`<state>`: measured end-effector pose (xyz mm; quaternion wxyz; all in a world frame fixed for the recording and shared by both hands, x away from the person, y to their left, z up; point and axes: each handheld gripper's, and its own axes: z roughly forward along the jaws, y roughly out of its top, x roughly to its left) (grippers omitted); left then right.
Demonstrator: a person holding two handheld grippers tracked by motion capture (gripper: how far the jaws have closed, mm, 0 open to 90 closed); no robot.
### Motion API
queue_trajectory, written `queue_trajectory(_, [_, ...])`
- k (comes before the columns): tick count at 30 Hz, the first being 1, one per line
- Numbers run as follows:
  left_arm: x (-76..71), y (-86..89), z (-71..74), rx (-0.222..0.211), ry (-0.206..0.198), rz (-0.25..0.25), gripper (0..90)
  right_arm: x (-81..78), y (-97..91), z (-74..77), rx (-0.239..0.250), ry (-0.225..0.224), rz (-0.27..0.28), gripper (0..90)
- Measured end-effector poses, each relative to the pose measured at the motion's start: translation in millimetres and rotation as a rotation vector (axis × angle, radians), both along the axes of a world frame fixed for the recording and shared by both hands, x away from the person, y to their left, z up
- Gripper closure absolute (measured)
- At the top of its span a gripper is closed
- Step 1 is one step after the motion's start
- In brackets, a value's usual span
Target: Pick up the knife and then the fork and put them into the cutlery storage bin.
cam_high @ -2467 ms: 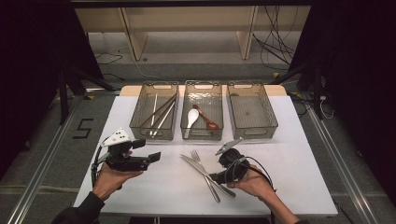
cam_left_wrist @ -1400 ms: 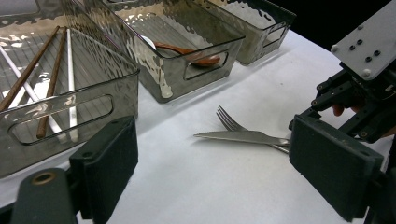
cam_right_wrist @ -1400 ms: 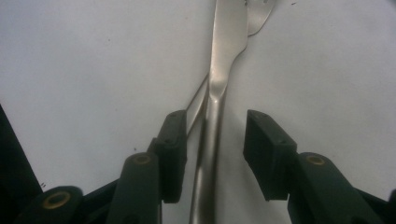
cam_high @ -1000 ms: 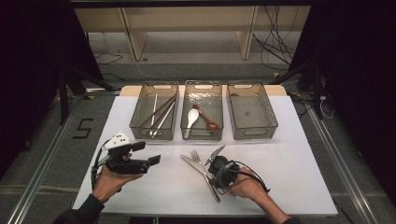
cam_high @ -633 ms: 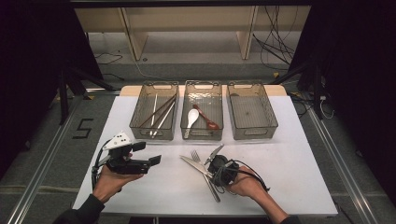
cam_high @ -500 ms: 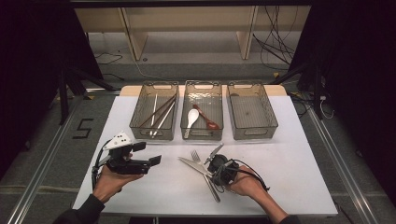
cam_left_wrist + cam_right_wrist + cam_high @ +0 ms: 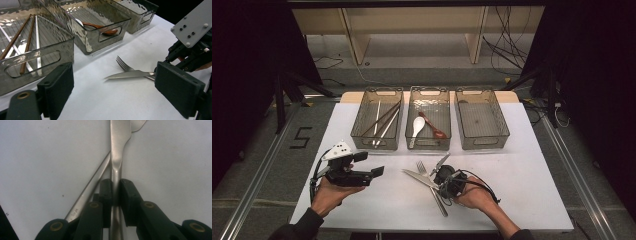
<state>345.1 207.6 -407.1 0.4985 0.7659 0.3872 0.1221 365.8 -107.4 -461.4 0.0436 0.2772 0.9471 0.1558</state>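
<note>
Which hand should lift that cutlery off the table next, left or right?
Right. Its tongs are shut on a metal handle in the cutlery pile. The left tongs are open, off to the side above the table, nothing between them.

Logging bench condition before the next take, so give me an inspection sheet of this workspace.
Surface: white table, flat, no spills seen.
Job's things: knife lying on the table, handle between the pads; fork crossing under it.
Clutter: left bin holds chopsticks; middle bin holds a white spoon and a brown spoon; right bin looks empty.
Grippers: right gripper shut on the knife, jaws having just closed; left gripper open, holding nothing.
Cables: gripper cable; loose wires on the floor.
Surroundings: wooden shelf frame, dark curtains.
</note>
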Motion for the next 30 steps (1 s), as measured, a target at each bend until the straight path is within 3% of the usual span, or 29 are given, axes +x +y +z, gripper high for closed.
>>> queue_trajectory(21, [0.2,2.5,1.0,-0.001,-0.006,0.01,15.3,2.0,-4.0,3.5,0.03,-0.016,-0.005,80.6])
queue_trajectory(30, [0.3,3.3,0.9,-0.012,-0.009,0.017,15.3,4.7,-11.7,13.5,0.08,-0.039,-0.037,80.6])
